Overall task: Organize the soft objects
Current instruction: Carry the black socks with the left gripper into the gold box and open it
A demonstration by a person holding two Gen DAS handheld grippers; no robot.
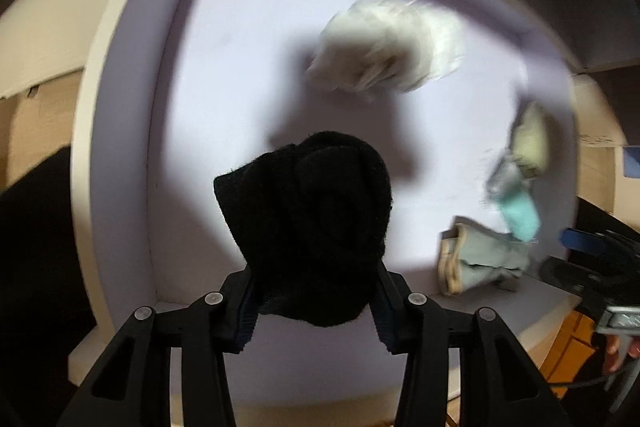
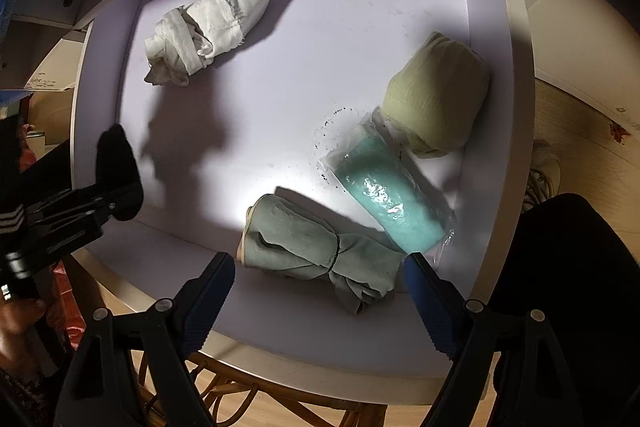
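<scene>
My left gripper (image 1: pixel 314 301) is shut on a black sock bundle (image 1: pixel 308 223) and holds it above the left part of a white drawer (image 1: pixel 132 147). The same bundle (image 2: pixel 118 171) and gripper show at the left of the right wrist view. My right gripper (image 2: pixel 320 291) is open and empty above the drawer's near rim (image 2: pixel 312 339). Right in front of it lies a rolled grey-green cloth (image 2: pixel 316 247). Beyond are a teal roll in clear wrap (image 2: pixel 384 199), a pale yellow bundle (image 2: pixel 436 95) and a white cloth bundle (image 2: pixel 200 27).
The drawer's walls enclose the cloths; its right wall (image 2: pixel 504 67) is next to the yellow bundle. A wicker chair frame (image 2: pixel 256 395) and wooden floor lie below the near rim. A dark trouser leg (image 2: pixel 568 267) is at right.
</scene>
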